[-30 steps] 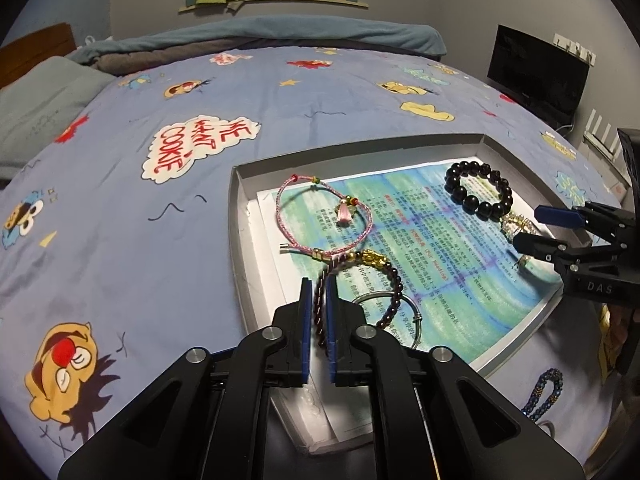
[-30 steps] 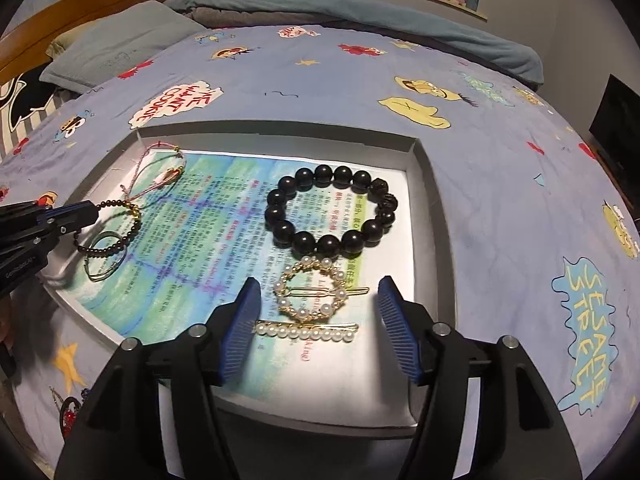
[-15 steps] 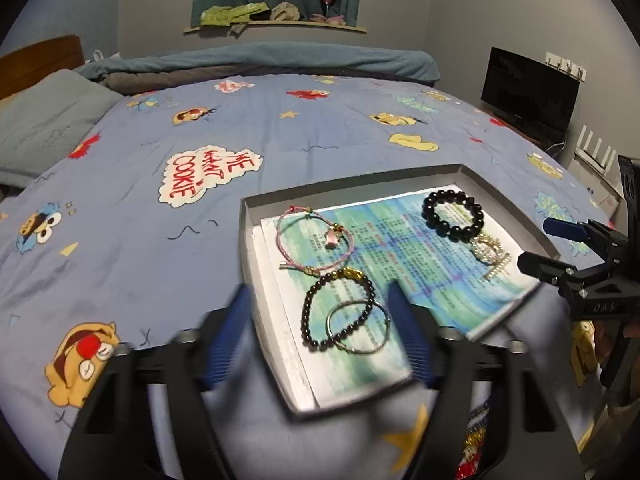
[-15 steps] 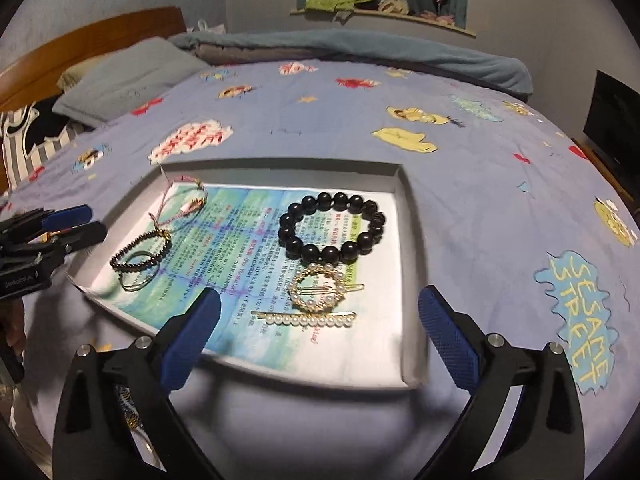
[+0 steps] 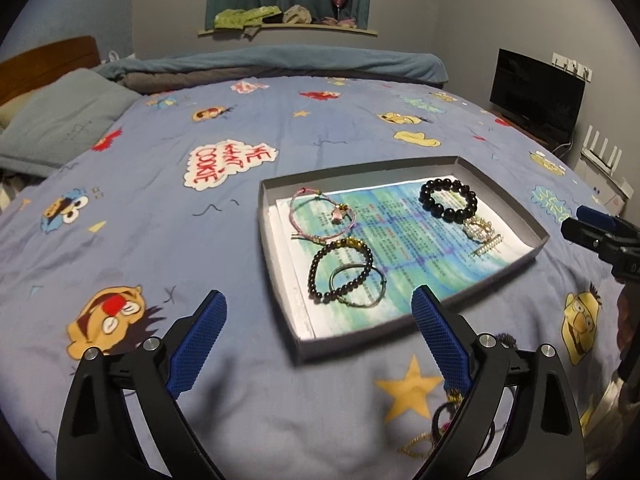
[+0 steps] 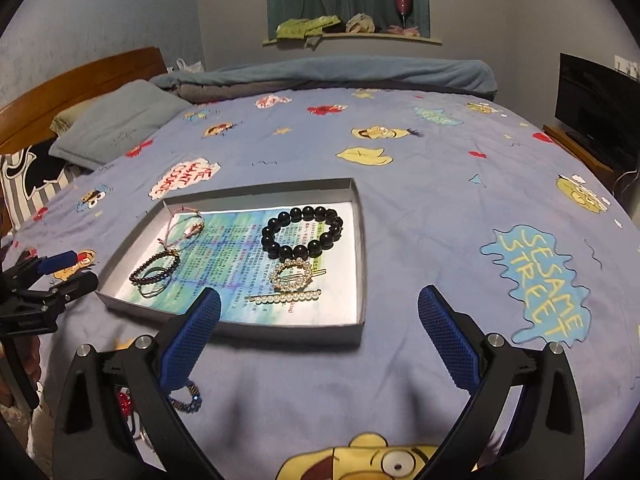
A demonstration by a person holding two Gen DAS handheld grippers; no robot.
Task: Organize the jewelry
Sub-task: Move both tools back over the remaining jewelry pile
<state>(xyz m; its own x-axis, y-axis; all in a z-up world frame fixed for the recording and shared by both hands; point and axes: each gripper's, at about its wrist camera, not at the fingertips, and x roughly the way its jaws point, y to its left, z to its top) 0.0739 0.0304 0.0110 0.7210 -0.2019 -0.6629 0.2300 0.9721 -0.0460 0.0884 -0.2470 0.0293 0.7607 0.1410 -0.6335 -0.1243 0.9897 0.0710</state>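
A shallow grey tray (image 5: 280,280) (image 6: 362,248) lined with printed paper lies on the bed. In it are a pink cord bracelet (image 5: 322,216) (image 6: 184,228), a small dark bead bracelet (image 5: 340,270) (image 6: 156,268) overlapping a thin wire bangle (image 5: 358,284), a large black bead bracelet (image 5: 448,200) (image 6: 302,232), a round pearl hair clip (image 6: 292,276) and a pearl bar clip (image 6: 282,298). My left gripper (image 5: 318,336) is open and empty, above the bedspread just before the tray. My right gripper (image 6: 320,336) is open and empty, also short of the tray.
More jewelry lies on the blue cartoon bedspread near the front: a tangle (image 5: 444,428) by my left gripper's right finger, and a beaded piece (image 6: 188,400) under my right gripper's left finger. Pillows (image 6: 108,124) and a folded blanket (image 5: 280,64) lie at the far side. A TV (image 5: 536,96) stands right.
My left gripper opened, let go of the small dark bead bracelet in the tray and pulled back. My right gripper opened wider and drew back from the pearl clips.
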